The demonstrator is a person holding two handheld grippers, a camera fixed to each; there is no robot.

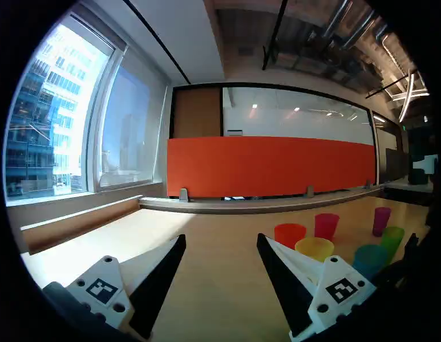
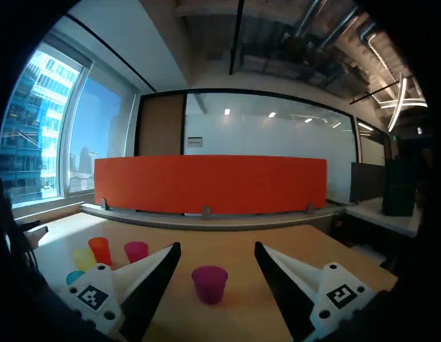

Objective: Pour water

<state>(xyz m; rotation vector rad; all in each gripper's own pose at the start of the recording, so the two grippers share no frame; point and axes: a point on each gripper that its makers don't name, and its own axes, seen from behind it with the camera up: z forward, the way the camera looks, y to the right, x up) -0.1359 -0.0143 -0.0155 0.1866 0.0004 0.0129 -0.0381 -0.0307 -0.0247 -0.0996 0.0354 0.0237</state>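
your left gripper (image 1: 221,238) hung low over the wooden table (image 1: 220,296), fingers spread wide, nothing between them and nothing touched. in the left gripper view the cups stood upright in a loose cluster ahead and off to the right of that gripper: orange cup (image 1: 290,233) just past the right fingertip, yellow cup (image 1: 314,248) close in front of it, pink cup (image 1: 326,225) just behind the two. teal cup (image 1: 369,259) and green cup (image 1: 392,238) stood farther right, near each other, with the magenta cup (image 1: 381,220) behind the green one. your right gripper (image 2: 217,246) was likewise wide open and held nothing. in the right gripper view the magenta cup stood alone on the table, framed in the gap between the two fingers but ahead of the tips, clear of both. the orange, pink, yellow and teal cups showed well off to the left there, partly behind the left finger. whether any cup held water could not be told. an orange divider (image 1: 271,165) ran along the table's far edge, and a window (image 1: 60,125) lay to the left.
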